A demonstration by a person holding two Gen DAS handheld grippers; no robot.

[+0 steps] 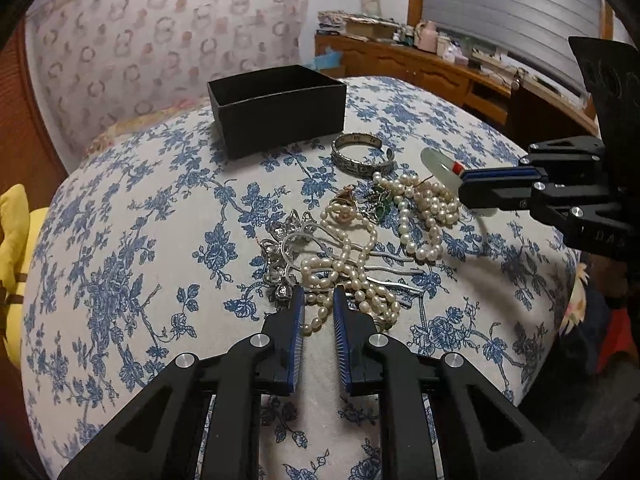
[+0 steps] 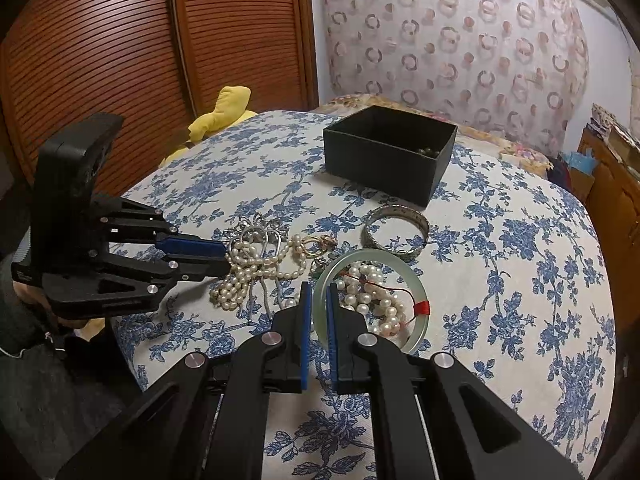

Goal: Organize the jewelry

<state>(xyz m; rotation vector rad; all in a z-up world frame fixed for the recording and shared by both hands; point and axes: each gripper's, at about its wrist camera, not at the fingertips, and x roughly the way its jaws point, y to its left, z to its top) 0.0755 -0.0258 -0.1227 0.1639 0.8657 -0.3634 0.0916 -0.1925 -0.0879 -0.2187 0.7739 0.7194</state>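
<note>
On the blue-flowered bedspread [image 1: 120, 260] lies a tangle of jewelry. My left gripper [image 1: 318, 294] is shut on a white pearl necklace [image 1: 340, 268] at the near edge of the pile, also seen from the side [image 2: 226, 258]. My right gripper [image 2: 318, 288] is shut on a pale green jade bangle [image 2: 352, 256] with a red thread wrap, held tilted over a second pearl strand [image 2: 372, 300]. A silver bangle [image 1: 360, 168] lies beside an open black box [image 1: 280, 120] farther back. A silver flower hairpin [image 1: 280, 256] and a gold ring [image 1: 344, 200] lie under the pearls.
The black box [image 2: 380, 168] holds some dark beads in its far corner. A yellow plush toy [image 2: 224, 108] sits at the bed's edge by brown louvred doors [image 2: 120, 40]. A cluttered wooden desk [image 1: 420, 60] runs along the far side. A patterned headboard [image 1: 160, 40] rises behind the box.
</note>
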